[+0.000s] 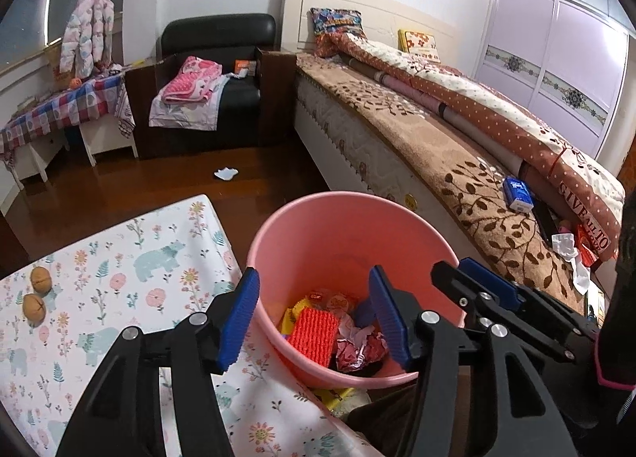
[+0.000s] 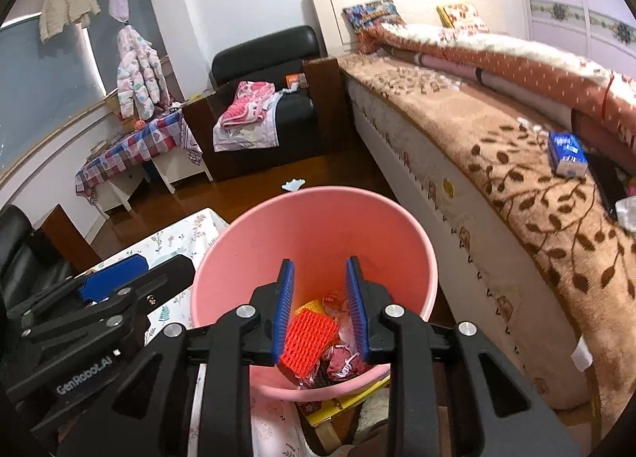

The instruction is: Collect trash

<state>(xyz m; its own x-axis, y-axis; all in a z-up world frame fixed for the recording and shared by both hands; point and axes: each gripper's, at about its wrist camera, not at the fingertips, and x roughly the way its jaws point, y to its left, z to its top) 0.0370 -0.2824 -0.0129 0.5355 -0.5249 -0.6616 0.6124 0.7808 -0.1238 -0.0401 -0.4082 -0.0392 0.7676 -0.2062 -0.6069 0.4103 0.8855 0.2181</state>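
Observation:
A pink bucket (image 1: 349,226) (image 2: 318,226) stands at the table's edge beside the bed. In it lie an orange-red foam net (image 1: 314,332) (image 2: 308,337), a crumpled pink wrapper (image 1: 357,345) (image 2: 342,361) and yellow wrappers. My left gripper (image 1: 316,318) (image 2: 147,270) hangs wide open over the bucket's near left rim, nothing between its blue pads. My right gripper (image 2: 321,306) (image 1: 457,270) is above the bucket's mouth, its pads a narrow gap apart and holding nothing.
A floral-clothed table (image 1: 119,278) carries two brown nuts (image 1: 41,280). A white scrap (image 1: 226,173) (image 2: 293,184) lies on the wooden floor. On the bed (image 1: 437,147) are a blue tissue pack (image 1: 516,194) (image 2: 566,155) and crumpled white paper (image 1: 568,250). A black armchair (image 1: 222,71) stands behind.

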